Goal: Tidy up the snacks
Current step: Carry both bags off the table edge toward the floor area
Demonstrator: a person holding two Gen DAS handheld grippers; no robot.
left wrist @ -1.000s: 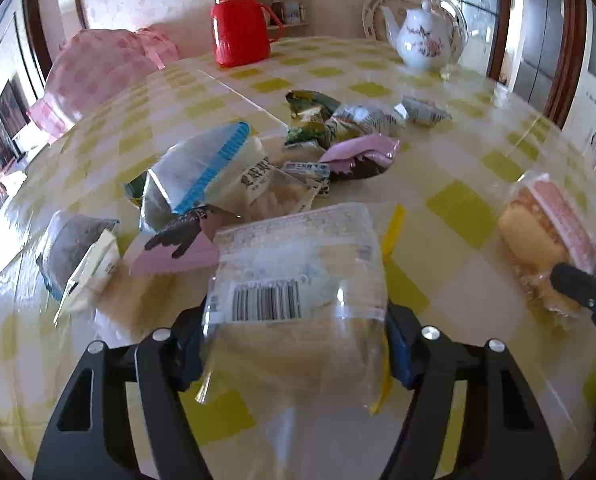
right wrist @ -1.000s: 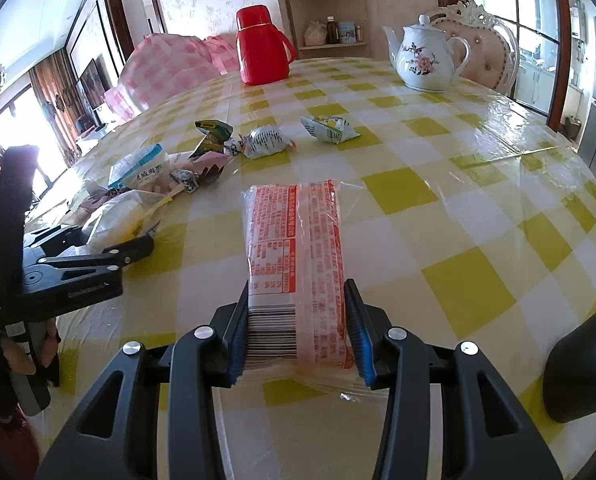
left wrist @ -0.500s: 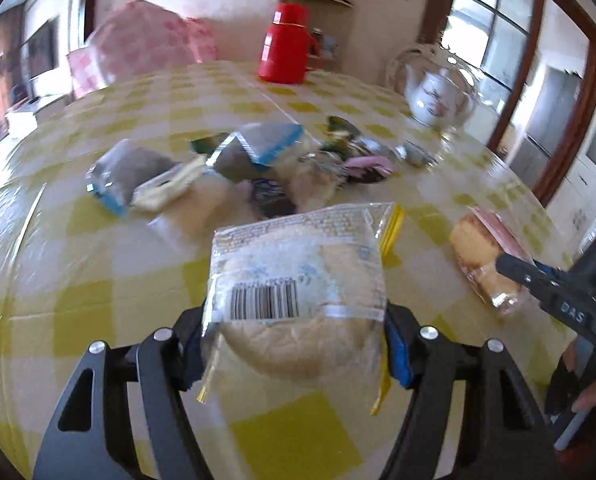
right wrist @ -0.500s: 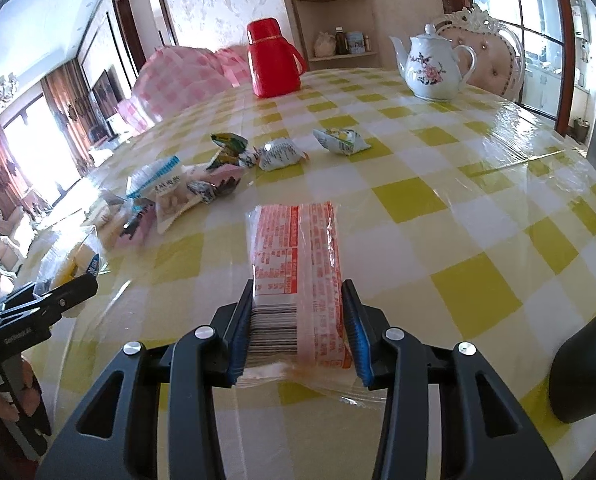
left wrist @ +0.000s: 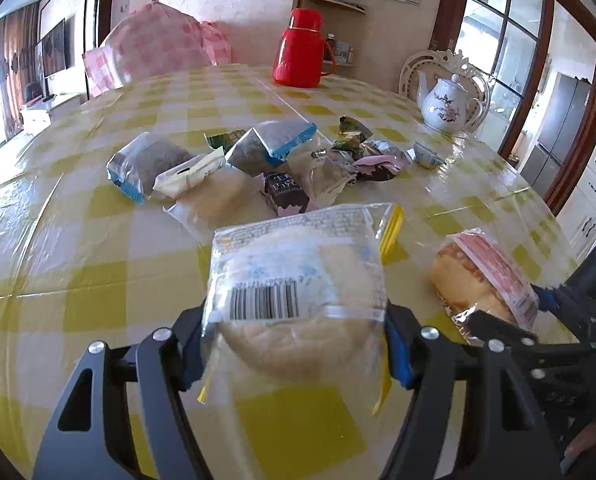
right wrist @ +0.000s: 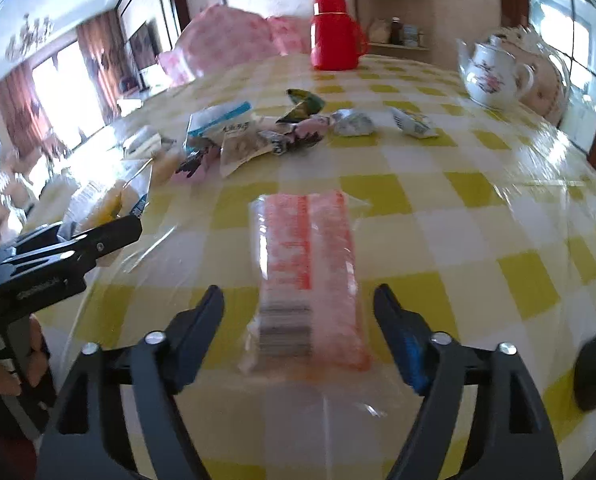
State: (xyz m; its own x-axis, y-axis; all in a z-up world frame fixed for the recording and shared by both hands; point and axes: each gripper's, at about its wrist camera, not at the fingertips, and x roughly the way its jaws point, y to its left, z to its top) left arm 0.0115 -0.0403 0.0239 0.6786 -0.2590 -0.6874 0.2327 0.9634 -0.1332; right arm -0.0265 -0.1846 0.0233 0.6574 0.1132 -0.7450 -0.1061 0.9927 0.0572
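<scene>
Our right gripper, jaws just sprung wide, straddled the red-printed snack pack, which lay lengthwise, released; our left gripper pinched a round bun pack.

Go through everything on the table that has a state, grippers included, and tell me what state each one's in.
Left gripper: shut on the clear-bagged bun.
Right gripper: open, jaws just spread, pads clear of the red-printed cake pack.
Cake pack: lying flat on the table, released.
Red flask: upright, lid on.
Teapot: upright, lid on.
Snack pile: loose, unsorted.
</scene>
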